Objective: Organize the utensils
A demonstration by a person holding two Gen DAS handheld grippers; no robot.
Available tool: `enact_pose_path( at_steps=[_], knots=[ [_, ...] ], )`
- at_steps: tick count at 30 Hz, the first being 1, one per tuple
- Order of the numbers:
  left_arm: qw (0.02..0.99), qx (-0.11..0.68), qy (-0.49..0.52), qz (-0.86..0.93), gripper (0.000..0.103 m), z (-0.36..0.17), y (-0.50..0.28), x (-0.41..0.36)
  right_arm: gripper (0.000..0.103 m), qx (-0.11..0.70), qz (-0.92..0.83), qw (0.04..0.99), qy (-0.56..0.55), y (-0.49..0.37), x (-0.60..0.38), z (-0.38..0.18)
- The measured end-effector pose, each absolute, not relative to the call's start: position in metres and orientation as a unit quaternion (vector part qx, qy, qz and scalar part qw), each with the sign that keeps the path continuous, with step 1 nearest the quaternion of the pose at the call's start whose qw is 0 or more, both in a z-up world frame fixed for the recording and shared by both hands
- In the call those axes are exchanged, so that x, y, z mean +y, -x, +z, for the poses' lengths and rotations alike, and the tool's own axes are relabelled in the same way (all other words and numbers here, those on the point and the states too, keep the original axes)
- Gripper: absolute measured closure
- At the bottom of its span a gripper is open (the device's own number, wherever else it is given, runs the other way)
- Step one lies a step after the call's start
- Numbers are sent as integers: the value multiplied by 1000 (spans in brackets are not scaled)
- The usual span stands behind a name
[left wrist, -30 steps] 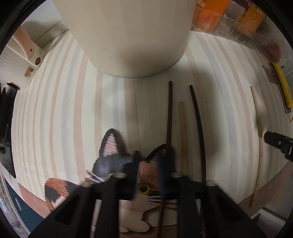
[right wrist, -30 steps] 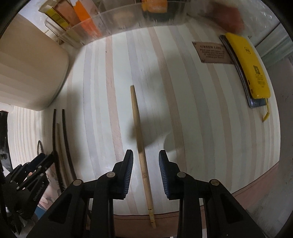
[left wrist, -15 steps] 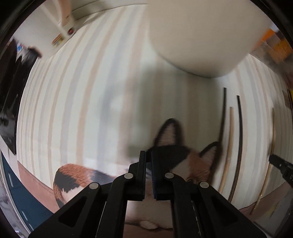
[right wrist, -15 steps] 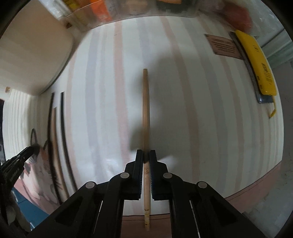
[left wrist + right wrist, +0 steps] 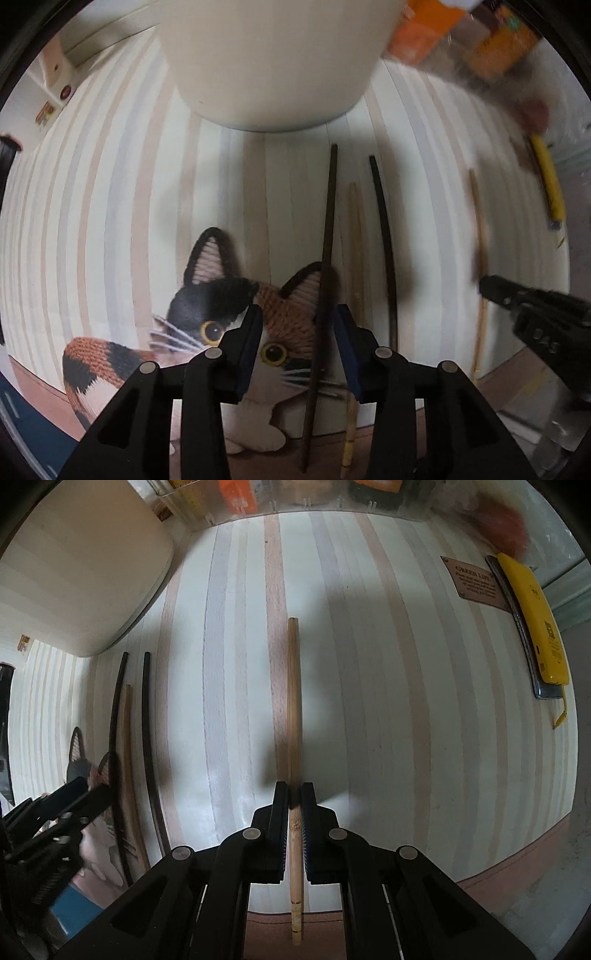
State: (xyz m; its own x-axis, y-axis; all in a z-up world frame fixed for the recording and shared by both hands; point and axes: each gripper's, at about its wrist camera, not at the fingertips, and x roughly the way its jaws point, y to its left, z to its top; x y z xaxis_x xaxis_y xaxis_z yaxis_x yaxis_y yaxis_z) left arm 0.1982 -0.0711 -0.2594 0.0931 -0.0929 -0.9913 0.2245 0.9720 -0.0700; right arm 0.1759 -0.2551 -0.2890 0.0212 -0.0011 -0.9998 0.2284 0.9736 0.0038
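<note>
Two grippers work: the right gripper pinches the pale bamboo chopstick lying on the striped mat; the left gripper is opening around a dark chopstick (not pressing it). Lift level, I think.

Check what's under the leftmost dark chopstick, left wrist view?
The dark chopstick crosses the cat mat's right ear and whiskers, then striped placemat farther up. Mat directly beneath is hidden.
</note>
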Motion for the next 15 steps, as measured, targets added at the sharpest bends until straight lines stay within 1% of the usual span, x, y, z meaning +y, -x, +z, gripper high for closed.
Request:
enact_pose_path(
  at_steps=[1,3,6,11,15],
  knots=[
    [743,657,-55,-111,84,-258,-195,-76,96,695,-82,710,-78,-178,-258,-290],
    [742,658,-67,-109,100,-258,-194,-81,96,695,-84,710,-74,-179,-256,-292],
    [744,659,-71,-84,99,-256,-195,-67,96,697,-87,708,-72,-176,-255,-296],
    [736,673,-31,-70,99,-256,-197,-32,96,706,-69,698,-98,-167,-255,-300],
    [736,673,-37,-63,96,-256,-195,-33,96,713,-68,692,-94,-167,-250,-303]
  ],
)
